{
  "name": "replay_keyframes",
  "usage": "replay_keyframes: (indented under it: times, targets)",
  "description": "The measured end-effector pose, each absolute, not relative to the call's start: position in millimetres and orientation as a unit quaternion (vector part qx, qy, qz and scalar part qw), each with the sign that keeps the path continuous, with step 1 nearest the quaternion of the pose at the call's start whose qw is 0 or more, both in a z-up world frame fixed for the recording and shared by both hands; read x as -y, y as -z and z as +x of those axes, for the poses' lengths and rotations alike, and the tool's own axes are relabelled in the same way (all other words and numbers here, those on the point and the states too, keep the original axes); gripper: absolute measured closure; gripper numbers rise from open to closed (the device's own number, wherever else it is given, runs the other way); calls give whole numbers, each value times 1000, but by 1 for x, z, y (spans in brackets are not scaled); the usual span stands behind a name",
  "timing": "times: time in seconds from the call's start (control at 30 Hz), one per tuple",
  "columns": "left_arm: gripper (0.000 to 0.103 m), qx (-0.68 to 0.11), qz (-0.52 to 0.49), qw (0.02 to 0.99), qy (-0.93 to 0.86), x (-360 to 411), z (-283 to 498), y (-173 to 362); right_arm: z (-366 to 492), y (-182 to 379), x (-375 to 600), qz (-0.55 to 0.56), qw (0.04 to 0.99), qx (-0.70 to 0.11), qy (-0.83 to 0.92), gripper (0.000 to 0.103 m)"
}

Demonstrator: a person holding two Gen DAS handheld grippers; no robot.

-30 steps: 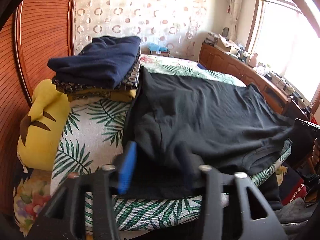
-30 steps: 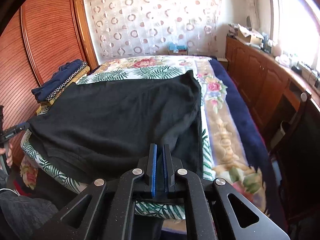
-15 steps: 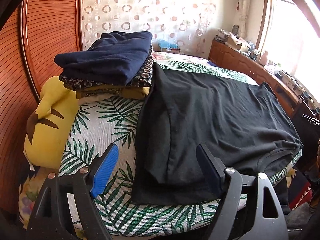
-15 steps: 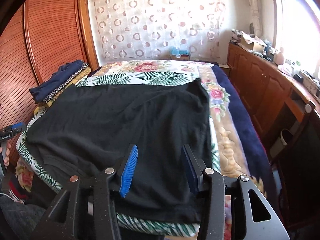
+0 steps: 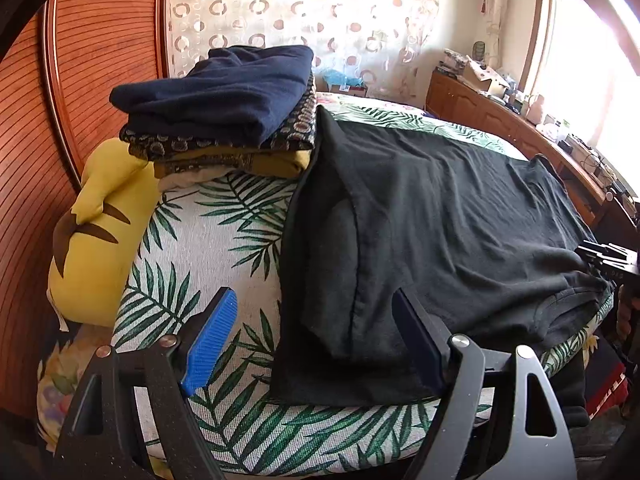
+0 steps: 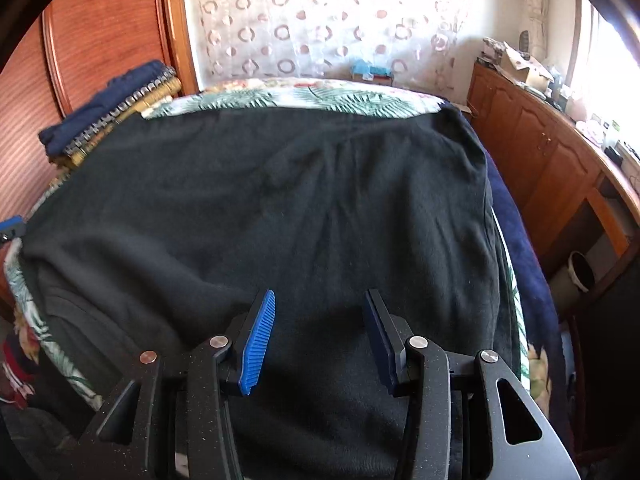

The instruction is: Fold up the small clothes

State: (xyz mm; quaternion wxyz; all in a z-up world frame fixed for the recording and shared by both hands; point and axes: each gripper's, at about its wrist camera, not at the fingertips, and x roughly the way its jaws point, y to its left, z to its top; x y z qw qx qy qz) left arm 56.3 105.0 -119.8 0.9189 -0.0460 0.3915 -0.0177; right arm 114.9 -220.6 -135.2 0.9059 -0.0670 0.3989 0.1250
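Observation:
A black T-shirt (image 5: 440,220) lies spread flat on the palm-leaf bedcover (image 5: 224,232); it also fills the right wrist view (image 6: 300,208). My left gripper (image 5: 316,320) is open and empty, over the shirt's near left edge and folded sleeve. My right gripper (image 6: 320,316) is open and empty, low over the shirt's near part. The right gripper's tip shows at the left view's right edge (image 5: 604,260).
A stack of folded clothes (image 5: 224,108) with a navy piece on top sits at the bed's far left, also seen in the right view (image 6: 108,116). A yellow plush toy (image 5: 96,232) lies beside it. A wooden cabinet (image 6: 540,160) runs along the right.
Both grippers opened and let go of the black shirt, which now lies flat. The right gripper moved forward over the shirt; the left drew back slightly.

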Motion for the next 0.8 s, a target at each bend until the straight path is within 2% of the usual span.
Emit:
replay_keyframes:
  times: [0.13,0.37,0.4,0.5,0.63,0.67,0.8]
  targets:
    - [23,-400,-55,915,17,-109,59,127,113,138,218,-72,912,-385,-121,54]
    - [24,-404,-68,912,22,-110,58,138,106,143,217,-73,918,-373,-118,45]
    - [34,-403,-74,912,30,-110,57,138,104,143,218,-74,918,-372,-118,44]
    - [56,-404,-71,912,31,-108,58,137,104,143,220,-74,918,-372,-120,44]
    - [78,-407,-80,909,49,-107,59,137,105,143,223,-75,918,-369,-123,44]
    - [93,-409,-84,907,59,-106,61,137,105,143,223,-76,918,-370,-125,44]
    - [96,-389,-72,913,96,-86,61,118,106,140,229,-66,913,-380,-135,44]
